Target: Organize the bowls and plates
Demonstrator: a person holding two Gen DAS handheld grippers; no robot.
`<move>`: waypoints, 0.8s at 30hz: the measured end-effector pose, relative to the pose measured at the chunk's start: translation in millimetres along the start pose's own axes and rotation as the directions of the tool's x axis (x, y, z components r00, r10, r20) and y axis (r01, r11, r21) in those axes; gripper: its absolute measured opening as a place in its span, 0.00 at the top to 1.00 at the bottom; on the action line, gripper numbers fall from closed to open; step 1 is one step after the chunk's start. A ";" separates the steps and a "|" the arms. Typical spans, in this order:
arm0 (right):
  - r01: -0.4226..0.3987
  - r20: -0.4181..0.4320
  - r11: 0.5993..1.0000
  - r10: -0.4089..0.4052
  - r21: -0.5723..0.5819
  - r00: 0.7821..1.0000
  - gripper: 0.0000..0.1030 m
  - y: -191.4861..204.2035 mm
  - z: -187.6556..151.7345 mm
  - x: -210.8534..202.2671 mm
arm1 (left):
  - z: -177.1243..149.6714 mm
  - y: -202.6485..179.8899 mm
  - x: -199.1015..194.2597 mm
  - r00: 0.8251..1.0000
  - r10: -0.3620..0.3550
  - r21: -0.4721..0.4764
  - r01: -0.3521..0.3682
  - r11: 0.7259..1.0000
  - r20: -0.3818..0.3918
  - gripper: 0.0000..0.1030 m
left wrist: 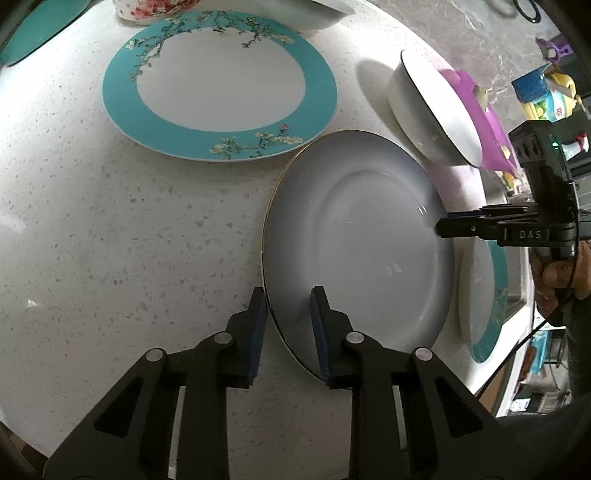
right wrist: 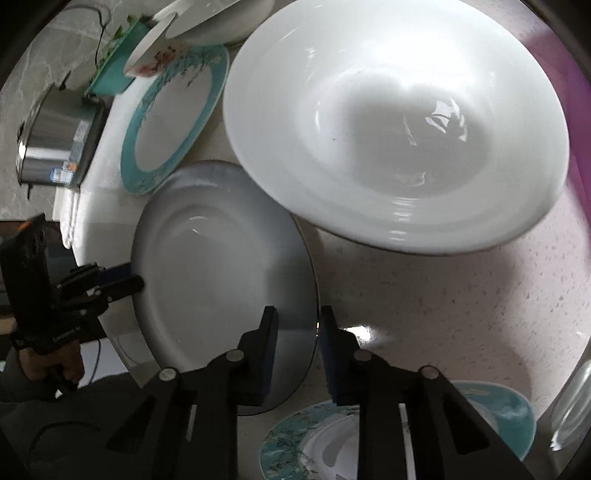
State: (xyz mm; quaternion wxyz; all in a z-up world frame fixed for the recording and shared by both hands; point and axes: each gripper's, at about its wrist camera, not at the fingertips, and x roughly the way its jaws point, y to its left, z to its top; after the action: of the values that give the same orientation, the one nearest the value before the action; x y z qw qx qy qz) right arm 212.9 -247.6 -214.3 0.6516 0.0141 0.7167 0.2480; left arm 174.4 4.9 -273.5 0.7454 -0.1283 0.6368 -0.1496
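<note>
A white plate with a thin gold rim lies on the speckled white counter. My left gripper straddles its near rim, one blue pad under the edge and one on the plate's face, shut on it. My right gripper clamps the opposite rim the same way. Each gripper shows in the other's view, at the plate's far edge: the right gripper and the left gripper, each held by a hand.
A teal-rimmed floral plate lies beyond the white plate. A deep white bowl leans beside it against a purple object. Another teal plate, a floral bowl and a steel pot stand around.
</note>
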 end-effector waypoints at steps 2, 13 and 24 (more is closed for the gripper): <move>0.010 0.011 1.000 -0.010 0.002 1.000 0.76 1.9 -1.8 -0.4 | 0.7 -1.8 0.0 1.000 0.011 0.006 -0.011 1.000 0.002 0.79; -0.008 0.031 0.999 0.007 0.031 0.999 0.76 -0.6 -10.4 -1.0 | 2.5 -4.3 -1.3 0.999 0.036 -0.003 -0.036 0.999 0.003 0.80; -0.005 0.038 0.999 0.003 0.052 0.999 0.77 5.3 -17.4 -7.5 | 6.0 -6.6 -10.5 0.999 0.042 0.002 -0.042 0.999 0.007 0.81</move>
State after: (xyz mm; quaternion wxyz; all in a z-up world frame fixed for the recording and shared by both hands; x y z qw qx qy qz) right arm 196.0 -251.4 -204.9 0.6642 0.0371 0.7103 0.2302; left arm 178.4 2.8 -260.5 0.7507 -0.1145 0.6367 -0.1342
